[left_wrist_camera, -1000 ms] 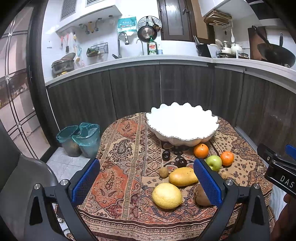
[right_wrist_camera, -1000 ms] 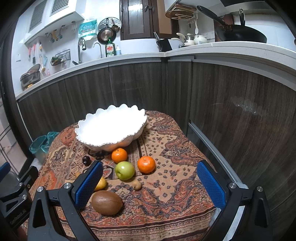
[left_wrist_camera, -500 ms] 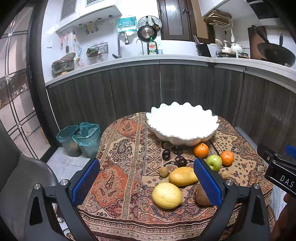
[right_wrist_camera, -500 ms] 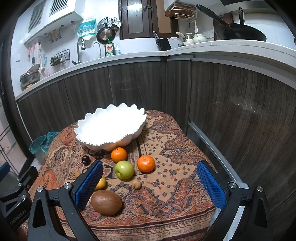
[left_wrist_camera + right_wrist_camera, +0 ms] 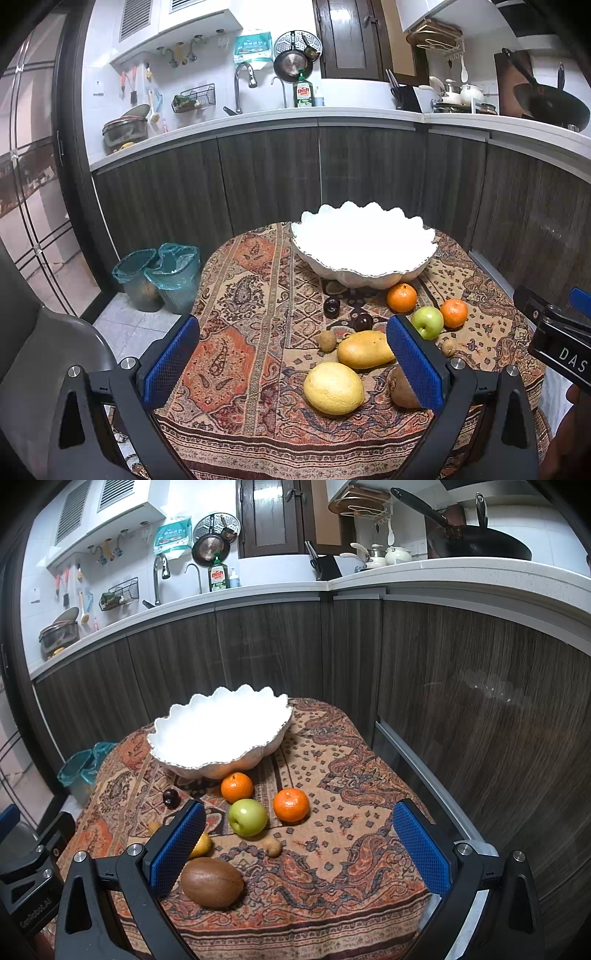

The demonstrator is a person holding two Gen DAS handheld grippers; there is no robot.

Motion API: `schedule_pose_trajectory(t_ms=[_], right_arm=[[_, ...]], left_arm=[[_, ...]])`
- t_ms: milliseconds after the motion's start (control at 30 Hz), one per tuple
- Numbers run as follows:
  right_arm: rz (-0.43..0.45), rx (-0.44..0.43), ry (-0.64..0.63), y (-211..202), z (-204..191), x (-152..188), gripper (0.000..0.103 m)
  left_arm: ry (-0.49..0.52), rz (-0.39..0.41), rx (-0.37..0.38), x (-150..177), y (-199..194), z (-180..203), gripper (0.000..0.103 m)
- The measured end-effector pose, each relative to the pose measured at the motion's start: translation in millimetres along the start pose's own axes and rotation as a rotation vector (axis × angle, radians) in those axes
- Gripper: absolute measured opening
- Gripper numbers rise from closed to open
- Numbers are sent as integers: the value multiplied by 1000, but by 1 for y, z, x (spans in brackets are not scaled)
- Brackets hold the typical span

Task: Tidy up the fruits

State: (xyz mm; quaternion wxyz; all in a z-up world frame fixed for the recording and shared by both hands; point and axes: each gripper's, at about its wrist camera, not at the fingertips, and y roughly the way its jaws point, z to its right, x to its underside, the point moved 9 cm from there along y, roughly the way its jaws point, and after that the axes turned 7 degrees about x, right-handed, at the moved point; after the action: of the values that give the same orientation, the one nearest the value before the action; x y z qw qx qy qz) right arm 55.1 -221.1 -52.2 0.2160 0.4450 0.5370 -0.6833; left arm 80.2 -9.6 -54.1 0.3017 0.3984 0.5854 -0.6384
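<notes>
A white scalloped bowl (image 5: 364, 243) (image 5: 218, 731) stands empty at the far side of a small table with a patterned cloth (image 5: 255, 310). In front of it lie two oranges (image 5: 402, 297) (image 5: 291, 805), a green apple (image 5: 427, 322) (image 5: 247, 816), a mango (image 5: 364, 349), a lemon (image 5: 333, 387), a brown oval fruit (image 5: 212, 881), dark plums (image 5: 331, 306) and small kiwis (image 5: 327, 340). My left gripper (image 5: 291, 363) is open above the near edge, beside the lemon. My right gripper (image 5: 299, 843) is open and empty above the near right part.
Two bins with teal liners (image 5: 162, 273) stand on the floor left of the table. Dark wood cabinets (image 5: 258, 177) with a white counter run behind and along the right. A grey chair (image 5: 44, 369) is at the near left.
</notes>
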Motion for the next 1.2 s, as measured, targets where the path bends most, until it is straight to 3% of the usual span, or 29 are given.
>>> schedule_pose_trajectory(t_ms=[600, 1200], right_arm=[[-18, -3, -21, 20, -8, 13, 103], [-90, -5, -53, 56, -15, 46, 103]], left_arm=[[8, -59, 5, 18, 23, -3, 103], [26, -210, 58, 63, 78, 12, 102]])
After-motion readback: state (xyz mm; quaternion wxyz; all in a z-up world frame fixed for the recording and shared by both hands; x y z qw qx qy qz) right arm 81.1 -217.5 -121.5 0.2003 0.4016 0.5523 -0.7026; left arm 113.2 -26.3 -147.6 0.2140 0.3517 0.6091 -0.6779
